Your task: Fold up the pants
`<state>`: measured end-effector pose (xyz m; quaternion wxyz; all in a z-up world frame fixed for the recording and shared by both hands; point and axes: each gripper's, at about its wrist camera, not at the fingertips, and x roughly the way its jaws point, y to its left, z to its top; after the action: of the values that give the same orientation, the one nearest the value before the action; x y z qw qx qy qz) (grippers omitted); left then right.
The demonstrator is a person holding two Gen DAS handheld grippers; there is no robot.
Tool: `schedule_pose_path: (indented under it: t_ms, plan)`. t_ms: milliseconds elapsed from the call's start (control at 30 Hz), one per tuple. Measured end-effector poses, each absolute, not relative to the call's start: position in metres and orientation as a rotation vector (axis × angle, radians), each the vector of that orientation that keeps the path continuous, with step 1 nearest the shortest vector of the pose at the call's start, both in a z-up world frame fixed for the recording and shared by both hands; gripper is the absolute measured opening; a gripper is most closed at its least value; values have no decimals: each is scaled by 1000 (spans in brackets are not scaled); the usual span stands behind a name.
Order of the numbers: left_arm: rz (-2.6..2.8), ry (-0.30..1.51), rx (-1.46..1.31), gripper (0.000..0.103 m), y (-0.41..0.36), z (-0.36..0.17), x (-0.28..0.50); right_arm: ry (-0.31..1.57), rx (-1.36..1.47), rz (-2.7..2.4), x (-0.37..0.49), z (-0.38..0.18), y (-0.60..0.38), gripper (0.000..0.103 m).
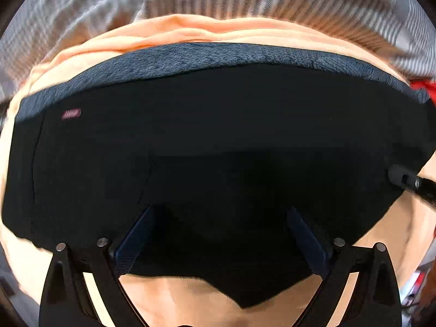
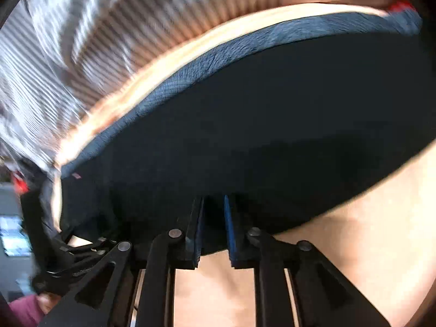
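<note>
Right gripper (image 2: 214, 226) jaws nearly closed, nothing visibly pinched; left gripper (image 1: 218, 234) jaws wide open. Pants (image 1: 218, 141) look folded on peach sheet (image 1: 207, 31); maybe one fold left.

pants: one black pair (image 1: 218, 136), lying flat, waistband along the far edge
pink tags on the pants: one (image 1: 71, 114)
orange sheets: one (image 1: 190, 31), under the pants
striped cloths: one (image 1: 81, 13), beyond the sheet
grippers: two, left (image 1: 220, 234) and right (image 2: 214, 226)
fingers per gripper: two
red things: one (image 1: 423, 87), too little showing to name
</note>
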<state>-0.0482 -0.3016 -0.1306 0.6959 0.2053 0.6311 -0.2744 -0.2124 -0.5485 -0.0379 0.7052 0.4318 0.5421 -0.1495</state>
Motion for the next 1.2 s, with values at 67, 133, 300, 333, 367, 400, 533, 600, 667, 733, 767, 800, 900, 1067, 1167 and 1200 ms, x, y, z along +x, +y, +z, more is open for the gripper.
schedule_pose_path:
  t_ms: [67,133,300,333,367,400,533,600,667,733,767,800,900,1067,1167,1200]
  plan:
    - [-610,1438,432,102,-295,-130,-49,1162,1027,-328,-227,-29,-552,17]
    - [-610,1445,444,102,-295,-132,-52,1114,1097,-318,-242,-20,-559,21]
    - [-610,1406,501,102,-290,-135,-47,1085,1150,-370,-262,-21,-581,49]
    - [-606,1412,492,102,-289,-135,-47,1094,1161,-376,-262,-25,-581,49]
    - [-598,1424,479,102,-286,-136,-45,1110,1160,-400,-260,-28,-581,49]
    - [-594,1429,475,102,-283,-137,-43,1110,1164,-410,-260,-28,-580,49]
    - [-601,1404,505,102,-285,-134,-47,1080,1239,-421,-256,-37,-579,49]
    - [-603,1405,507,102,-285,-134,-46,1067,1260,-426,-248,-44,-584,40]
    - [-599,1413,504,102,-287,-133,-41,1088,1258,-433,-243,-48,-587,14]
    - [-591,1410,521,102,-299,-119,-62,1109,1259,-445,-249,-48,-584,12]
    - [-586,1408,544,102,-303,-117,-61,1132,1273,-448,-257,-47,-581,12]
    - [-581,1414,557,101,-305,-113,-61,1142,1282,-447,-261,-46,-580,12]
    - [-599,1414,489,101,-312,-89,-57,1168,1171,-481,-273,-25,-580,16]
    - [-575,1365,381,101,-349,-67,-41,1107,991,-452,-224,-3,-614,16]
    - [-546,1365,384,101,-382,-82,-38,1096,898,-373,-169,-10,-624,16]
    - [-531,1379,407,101,-389,-91,-40,1104,885,-350,-154,-17,-625,16]
